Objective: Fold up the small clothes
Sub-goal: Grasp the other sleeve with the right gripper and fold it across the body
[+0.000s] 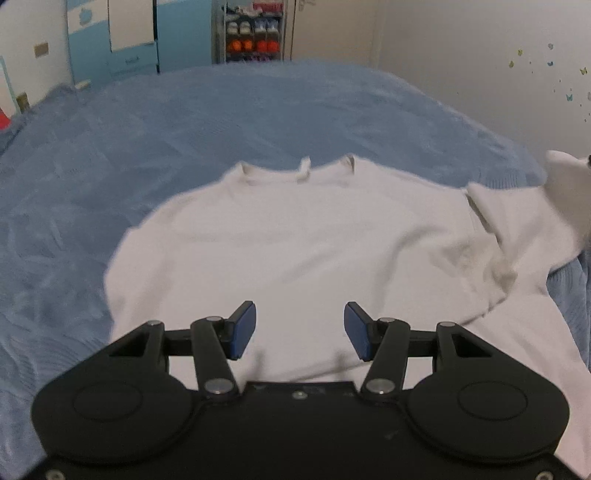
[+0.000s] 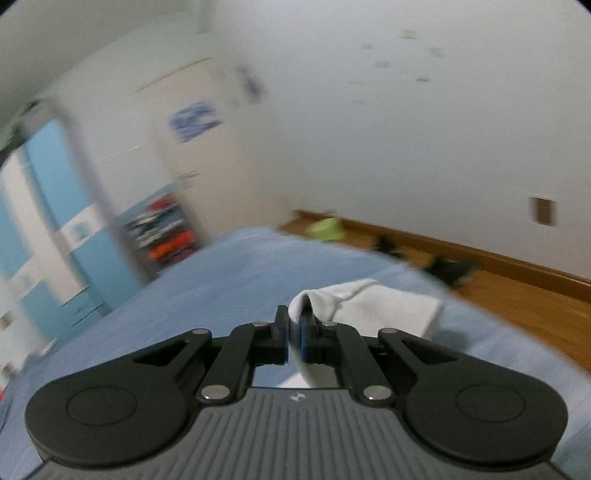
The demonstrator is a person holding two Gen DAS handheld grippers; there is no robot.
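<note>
A white shirt (image 1: 295, 240) lies flat on the blue bedspread (image 1: 184, 129), neckline away from me. My left gripper (image 1: 300, 330) hovers over the shirt's lower half, open, with nothing between its blue pads. At the right of the left wrist view one sleeve (image 1: 517, 229) is lifted and folded inward. My right gripper (image 2: 294, 336) is shut on a pinch of that white sleeve fabric (image 2: 369, 302), which rises above the blue bedspread (image 2: 221, 277); the view is blurred.
A shoe rack (image 1: 255, 33) and a blue and white wardrobe (image 1: 122, 37) stand beyond the bed's far end. To the right of the bed are a wooden floor (image 2: 517, 302), dark objects (image 2: 448, 271) and a green item (image 2: 325, 227) by the white wall.
</note>
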